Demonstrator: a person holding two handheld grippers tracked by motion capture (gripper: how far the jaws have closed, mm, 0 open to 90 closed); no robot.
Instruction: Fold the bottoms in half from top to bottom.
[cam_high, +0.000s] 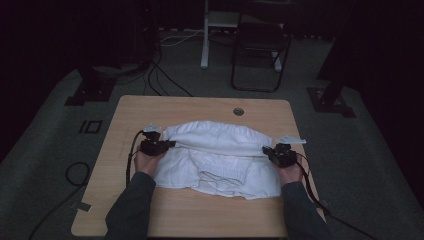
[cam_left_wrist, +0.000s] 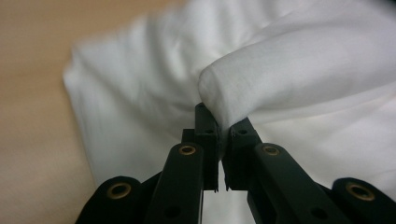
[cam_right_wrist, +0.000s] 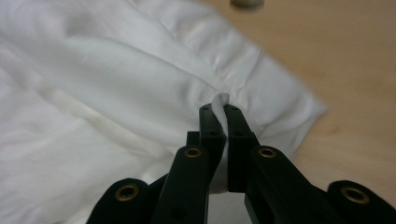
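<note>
A white garment (cam_high: 220, 155) lies spread across the middle of the wooden table (cam_high: 200, 215), with its far part folded over toward me. My left gripper (cam_high: 170, 144) is at its left side, shut on a thick fold of the white cloth (cam_left_wrist: 261, 74), which rises from between the black jaws. My right gripper (cam_high: 266, 151) is at the garment's right side, shut on a thin pinch of cloth (cam_right_wrist: 221, 100). In the right gripper view the rest of the garment (cam_right_wrist: 93, 93) spreads off to the left over the tabletop (cam_right_wrist: 345, 60).
A round cable hole (cam_high: 238, 111) sits near the table's far edge. Beyond the table stand a dark chair (cam_high: 260, 50) and a white stand (cam_high: 205, 35), with cables on the floor (cam_high: 165, 80). Each gripper trails a cable (cam_high: 131, 160) over the table.
</note>
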